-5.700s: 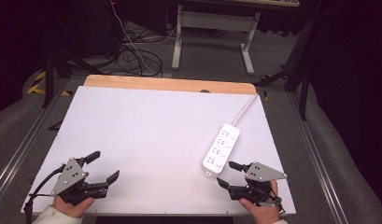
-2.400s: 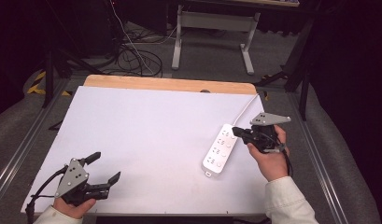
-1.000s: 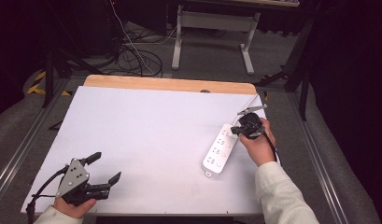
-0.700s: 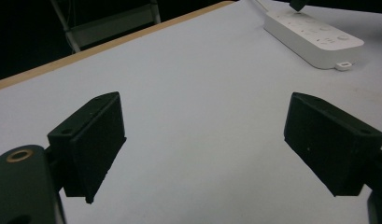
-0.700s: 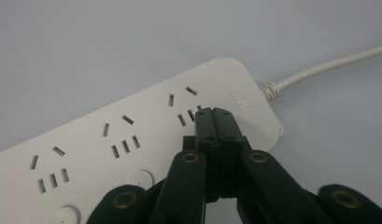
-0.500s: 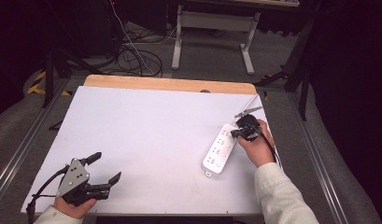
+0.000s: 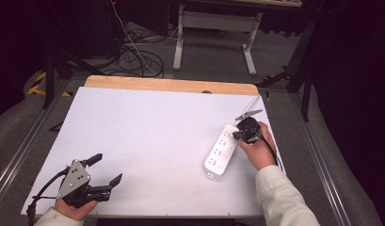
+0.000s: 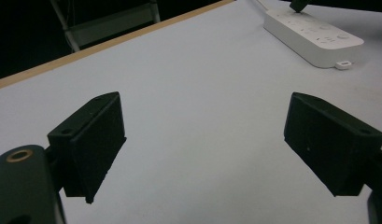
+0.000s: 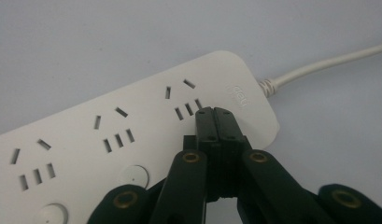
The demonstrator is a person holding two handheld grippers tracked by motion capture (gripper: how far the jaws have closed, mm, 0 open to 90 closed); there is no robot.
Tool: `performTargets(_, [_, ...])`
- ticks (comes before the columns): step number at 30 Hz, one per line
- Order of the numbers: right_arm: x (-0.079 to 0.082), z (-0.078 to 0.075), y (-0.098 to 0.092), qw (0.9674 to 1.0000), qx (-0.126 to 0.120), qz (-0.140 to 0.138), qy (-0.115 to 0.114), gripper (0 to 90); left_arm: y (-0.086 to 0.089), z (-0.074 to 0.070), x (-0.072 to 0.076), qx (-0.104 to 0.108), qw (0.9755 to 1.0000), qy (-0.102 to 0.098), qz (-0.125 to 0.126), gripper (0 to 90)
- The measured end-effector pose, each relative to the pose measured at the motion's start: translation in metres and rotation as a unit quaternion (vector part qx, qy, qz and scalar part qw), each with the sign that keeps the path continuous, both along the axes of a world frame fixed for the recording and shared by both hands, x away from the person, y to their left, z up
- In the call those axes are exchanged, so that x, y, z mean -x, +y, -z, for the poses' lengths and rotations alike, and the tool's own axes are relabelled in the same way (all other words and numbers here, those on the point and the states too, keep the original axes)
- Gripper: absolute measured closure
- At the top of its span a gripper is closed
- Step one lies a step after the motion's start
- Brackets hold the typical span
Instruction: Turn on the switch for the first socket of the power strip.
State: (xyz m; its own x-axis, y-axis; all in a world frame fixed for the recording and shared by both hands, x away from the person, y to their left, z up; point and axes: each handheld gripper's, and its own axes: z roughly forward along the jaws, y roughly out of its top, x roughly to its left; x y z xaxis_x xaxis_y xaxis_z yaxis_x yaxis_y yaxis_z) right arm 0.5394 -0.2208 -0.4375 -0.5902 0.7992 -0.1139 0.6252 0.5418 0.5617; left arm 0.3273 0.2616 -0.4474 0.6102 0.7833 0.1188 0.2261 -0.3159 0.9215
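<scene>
A white power strip (image 7: 221,151) lies on the white table (image 7: 148,136) at the right, its cord (image 7: 250,104) running off to the far right edge. My right gripper (image 7: 237,135) is shut and points down at the strip's cord end. In the right gripper view the closed tips (image 9: 214,112) sit over the power strip (image 9: 109,140) just beside the last socket's holes, near the cord (image 9: 319,65); I cannot tell whether they touch. My left gripper (image 7: 108,168) rests open at the near left corner, nothing between its jaws (image 8: 205,140). The power strip (image 8: 314,37) shows far off.
A wooden strip (image 7: 171,85) runs along the table's far edge, with metal rails (image 7: 20,150) down both sides. Beyond the table stand a desk frame (image 7: 213,28) and loose cables (image 7: 138,56) on the floor.
My right gripper left the near right corner, went forward to the strip's cord end and tipped downwards; over the last second it has held still. The left gripper has not moved.
</scene>
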Motion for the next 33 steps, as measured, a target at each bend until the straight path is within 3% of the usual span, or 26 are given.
performTargets(6, [0.0021, 0.0016, 0.0014, 1.0000, 0.004, 0.001, -0.007, 90.0, 0.0001, 0.0000, 0.0000, 0.000, 1.0000, 0.000, 0.000, 13.3])
performTargets(33, [0.0024, 0.0042, 0.0019, 0.9998, -0.006, 0.018, 0.000, 90.0, -0.0008, 0.0001, 0.0005, -0.001, 1.0000, -0.001, 0.000, 13.3])
